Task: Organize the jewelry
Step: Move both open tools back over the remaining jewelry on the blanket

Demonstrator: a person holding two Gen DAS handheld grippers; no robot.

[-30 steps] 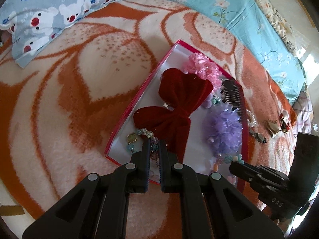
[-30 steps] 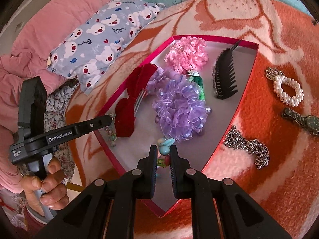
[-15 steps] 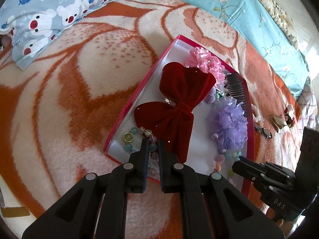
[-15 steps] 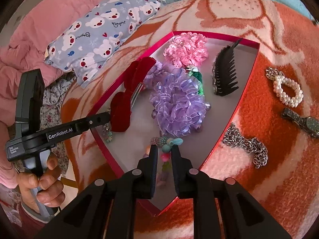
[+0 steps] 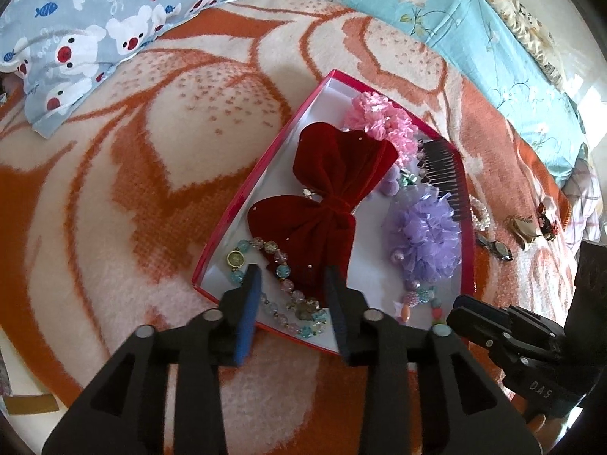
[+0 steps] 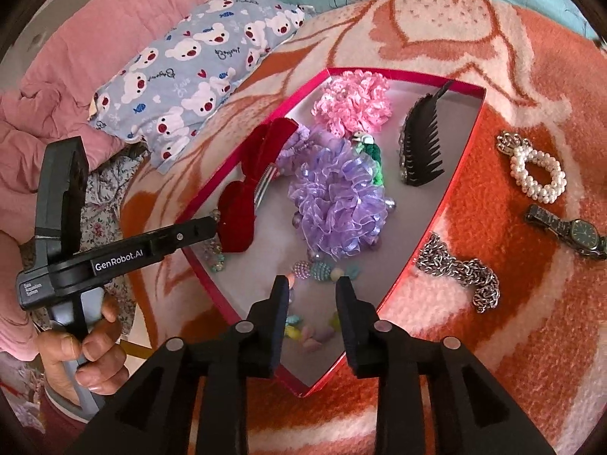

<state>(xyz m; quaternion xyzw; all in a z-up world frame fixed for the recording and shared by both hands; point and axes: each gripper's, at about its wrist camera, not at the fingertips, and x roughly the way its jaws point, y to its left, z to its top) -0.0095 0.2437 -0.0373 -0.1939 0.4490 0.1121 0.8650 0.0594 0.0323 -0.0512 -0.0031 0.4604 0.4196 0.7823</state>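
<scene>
**Both claws letting go over the red box**

Your left claw (image 5: pixel 292 284) is opening, and nothing is pinched in it: the clear-and-teal bead bracelet (image 5: pixel 279 269) lies between and under its fingers on the white floor of the red box (image 5: pixel 261 174), at the box's near corner. Your right claw (image 6: pixel 311 295) is opening too, and it also holds nothing. The pastel bead string (image 6: pixel 322 269) sits on the box floor between its fingertips, by the near edge. Both strands look set down inside on purpose, each in a bare patch of the floor, so the beads don't snag on the softer pieces.

Further in, the red velvet bow (image 5: pixel 330 197) takes the middle of the box and overlaps the left bracelet's far end. The purple scrunchie (image 6: pixel 337 197) sits beside it, the pink scrunchie (image 6: pixel 353 104) lies toward the far corner, and the black comb (image 6: pixel 421 144) leans along the far right wall. That leaves little bare floor except along the near edge.

Outside the box, on the orange and cream blanket (image 6: pixel 493 57) off its right wall, three pieces wait: the silver chain (image 6: pixel 459 269) just beside the wall, the wristwatch (image 6: pixel 569 231) further right, and the pearl bracelet (image 6: pixel 535 167) beyond it. These look like your remaining work. The chain is nearest your right claw, so it seems the natural next pick. It lies bunched and should lift as a clump.
</scene>
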